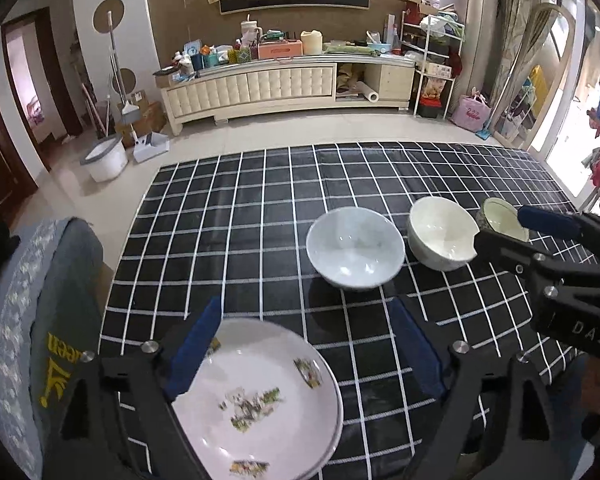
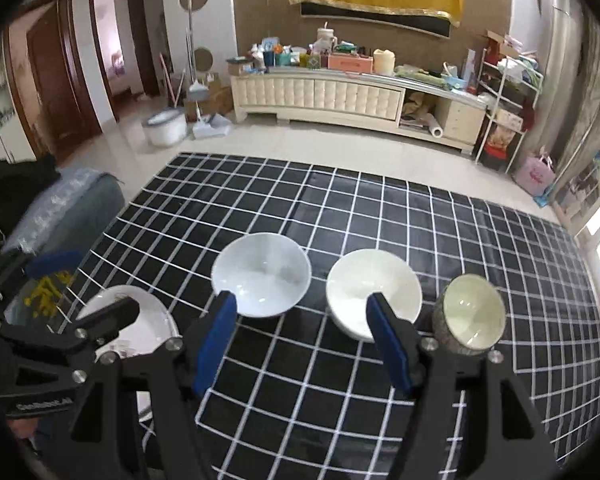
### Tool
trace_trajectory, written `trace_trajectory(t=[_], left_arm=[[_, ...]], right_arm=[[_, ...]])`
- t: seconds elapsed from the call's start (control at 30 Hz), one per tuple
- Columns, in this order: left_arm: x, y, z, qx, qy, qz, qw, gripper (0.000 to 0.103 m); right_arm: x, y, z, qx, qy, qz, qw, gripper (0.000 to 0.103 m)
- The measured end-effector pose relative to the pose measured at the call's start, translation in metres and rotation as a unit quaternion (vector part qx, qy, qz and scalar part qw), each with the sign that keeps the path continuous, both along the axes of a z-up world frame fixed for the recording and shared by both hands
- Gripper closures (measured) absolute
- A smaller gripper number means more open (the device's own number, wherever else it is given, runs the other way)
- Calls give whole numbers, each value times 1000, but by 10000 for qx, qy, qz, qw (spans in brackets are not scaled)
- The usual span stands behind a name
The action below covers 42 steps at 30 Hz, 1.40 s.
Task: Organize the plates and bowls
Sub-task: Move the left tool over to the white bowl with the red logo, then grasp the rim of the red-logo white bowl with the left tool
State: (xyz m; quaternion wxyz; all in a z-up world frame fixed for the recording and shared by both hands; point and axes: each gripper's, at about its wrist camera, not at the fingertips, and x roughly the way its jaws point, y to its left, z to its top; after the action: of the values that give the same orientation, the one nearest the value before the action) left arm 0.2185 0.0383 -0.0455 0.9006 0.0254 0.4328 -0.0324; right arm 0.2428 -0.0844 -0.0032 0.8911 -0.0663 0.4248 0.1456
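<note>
A white plate with printed pictures [image 1: 260, 396] lies on the checked tablecloth [image 1: 260, 220] at the near left; it also shows in the right wrist view [image 2: 140, 324]. My left gripper [image 1: 304, 344] is open, its left finger over the plate's rim. Three bowls stand in a row: a white bowl [image 1: 356, 252] [image 2: 262, 274], a cream bowl [image 1: 440, 238] [image 2: 374, 292] and a small patterned bowl [image 1: 500, 220] [image 2: 470, 312]. My right gripper [image 2: 300, 344] is open and empty, hovering near the cream bowl; it shows in the left view [image 1: 500, 226].
A chair with a grey-green cover [image 1: 48, 320] stands at the table's left edge. Beyond the table are a tiled floor, a white bucket [image 1: 106, 158] and a long cluttered cabinet [image 1: 284, 80].
</note>
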Motion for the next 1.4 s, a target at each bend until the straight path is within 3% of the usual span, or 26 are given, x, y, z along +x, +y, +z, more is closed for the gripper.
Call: trace_trajectory(t=[0.13, 0.23, 0.43, 0.63, 1.07, 1.17, 1.2, 1.27, 1.4], left_arm=[[21, -2, -1, -7, 49, -147, 9999, 8], [39, -2, -3, 100, 16, -168, 9998, 0], [68, 6, -20, 237, 236, -153, 9993, 0], [99, 18, -43, 41, 684, -132, 9976, 0], [135, 32, -82, -195, 1062, -2, 9942, 0], [140, 34, -88, -360, 1181, -70, 9923, 1], [141, 34, -90, -432, 1240, -113, 9913, 4], [144, 31, -95, -419, 1338, -154, 9900, 8], [148, 26, -108, -278, 1523, -132, 9879, 42]], right_arm=[[18, 5, -7, -48, 184, 177, 9997, 31], [30, 9, -13, -178, 248, 325, 9990, 22], [53, 17, -29, -593, 259, 390, 9971, 11], [75, 23, -46, -728, 492, 486, 9949, 10], [108, 35, -83, -815, 986, 692, 9894, 10], [114, 36, -87, -721, 999, 784, 9893, 20], [116, 37, -89, -750, 1032, 839, 9883, 28], [118, 42, -93, -818, 1059, 938, 9866, 33], [118, 47, -104, -865, 1203, 1106, 9828, 47]])
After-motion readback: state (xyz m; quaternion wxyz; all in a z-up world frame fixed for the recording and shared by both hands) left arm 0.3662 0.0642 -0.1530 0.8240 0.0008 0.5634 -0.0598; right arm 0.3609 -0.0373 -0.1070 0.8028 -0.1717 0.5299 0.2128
